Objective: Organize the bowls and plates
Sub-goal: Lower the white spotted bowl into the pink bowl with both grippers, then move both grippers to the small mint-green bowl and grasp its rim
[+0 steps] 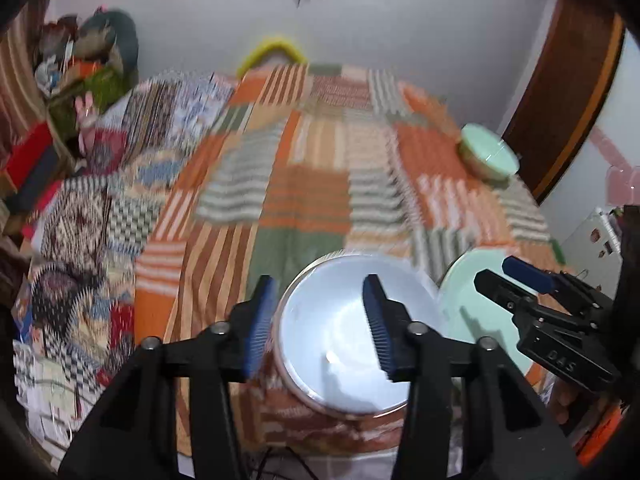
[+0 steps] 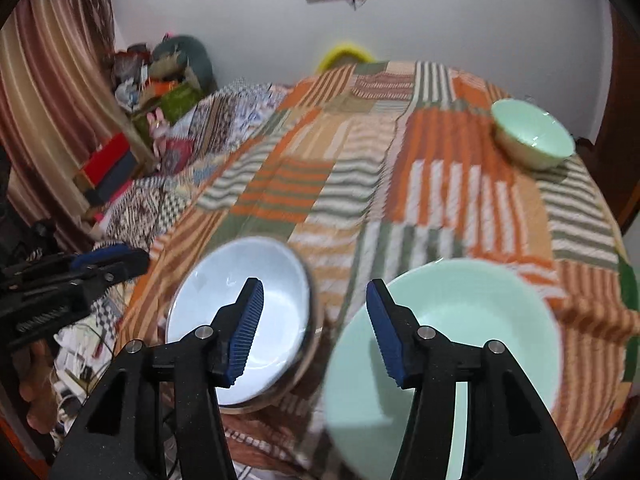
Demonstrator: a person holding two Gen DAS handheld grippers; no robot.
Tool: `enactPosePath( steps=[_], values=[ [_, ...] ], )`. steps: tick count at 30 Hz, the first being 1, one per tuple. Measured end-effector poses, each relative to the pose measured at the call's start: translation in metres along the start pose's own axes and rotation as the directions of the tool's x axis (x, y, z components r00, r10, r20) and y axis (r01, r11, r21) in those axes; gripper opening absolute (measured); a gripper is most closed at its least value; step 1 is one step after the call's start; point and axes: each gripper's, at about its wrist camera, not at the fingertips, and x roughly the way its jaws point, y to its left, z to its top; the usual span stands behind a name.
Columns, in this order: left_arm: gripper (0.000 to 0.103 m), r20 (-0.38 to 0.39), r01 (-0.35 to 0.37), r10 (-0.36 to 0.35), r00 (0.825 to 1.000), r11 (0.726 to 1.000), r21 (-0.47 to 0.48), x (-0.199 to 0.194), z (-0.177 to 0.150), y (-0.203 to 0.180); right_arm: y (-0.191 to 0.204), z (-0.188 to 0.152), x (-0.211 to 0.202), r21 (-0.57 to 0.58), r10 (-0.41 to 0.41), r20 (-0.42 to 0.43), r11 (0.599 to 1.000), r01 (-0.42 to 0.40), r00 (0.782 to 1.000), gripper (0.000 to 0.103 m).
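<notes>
On the patchwork bedspread: three dishes sit on a bed covered in orange, green and cream striped patches (image 2: 360, 184).
White bowl: a pale bluish-white bowl (image 1: 352, 332) rests near the front edge of the bed; the left wrist view looks almost straight down into it.
Mint plate: a wide mint-green plate (image 2: 460, 328) lies just right of the white bowl; whether their rims touch is unclear because of blur.
Mint bowl: a small mint-green bowl (image 2: 532, 134) stands upright near the far right edge of the bed, well apart from the other two dishes.
Left view only: this view shows the right gripper from the side over the mint plate, and only a sliver of that plate (image 1: 472, 304).
Right view only: this view shows the whole mint plate and the left gripper (image 2: 108, 260) from the side, at the left edge, beside the white bowl (image 2: 240, 316).
Left gripper: the left gripper (image 1: 320, 320) hangs above the white bowl, its blue-padded fingers spread apart, one over the bowl's left rim and one over its inside; nothing is between them.
Right gripper: the right gripper (image 2: 316, 328) hovers with fingers spread wide, straddling the gap between white bowl and mint plate, holding nothing.
Room: a striped curtain (image 2: 48, 92) hangs at left, beside a heap of clutter (image 2: 160, 76).
</notes>
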Motion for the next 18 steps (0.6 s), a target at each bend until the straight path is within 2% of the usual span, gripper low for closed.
enactPosePath(
  steps=[1, 3, 6, 10, 12, 15, 18],
  values=[
    [0.050, 0.017, 0.004, -0.004, 1.000, 1.000, 0.010, -0.005, 0.004, -0.006, -0.007, 0.003, -0.006, 0.003, -0.010, 0.012, 1.000, 0.010, 1.000, 0.050],
    [0.061, 0.056, 0.015, -0.017, 0.998, 0.999, 0.034, -0.014, 0.014, -0.021, -0.025, 0.008, -0.020, 0.012, -0.040, 0.041, 0.999, 0.039, 0.998, 0.050],
    [0.070, 0.106, 0.035, -0.041, 0.994, 0.998, 0.059, -0.022, 0.026, -0.045, -0.049, 0.013, -0.039, 0.031, -0.084, 0.072, 0.996, 0.082, 0.994, 0.050],
    [0.079, 0.121, 0.075, -0.087, 0.989, 0.992, 0.097, -0.020, 0.041, -0.077, -0.091, 0.021, -0.067, 0.077, -0.152, 0.112, 0.987, 0.144, 0.982, 0.055],
    [0.088, 0.117, 0.096, -0.109, 0.987, 0.989, 0.109, -0.013, 0.050, -0.094, -0.107, 0.025, -0.076, 0.090, -0.182, 0.127, 0.981, 0.172, 0.975, 0.055],
    [0.090, 0.114, 0.113, -0.127, 0.985, 0.986, 0.122, -0.001, 0.061, -0.117, -0.131, 0.031, -0.086, 0.109, -0.245, 0.143, 0.967, 0.231, 0.959, 0.056],
    [0.090, 0.102, 0.125, -0.141, 0.985, 0.980, 0.156, 0.016, 0.075, -0.140, -0.158, 0.039, -0.087, 0.155, -0.253, 0.149, 0.961, 0.230, 0.956, 0.056]
  ],
)
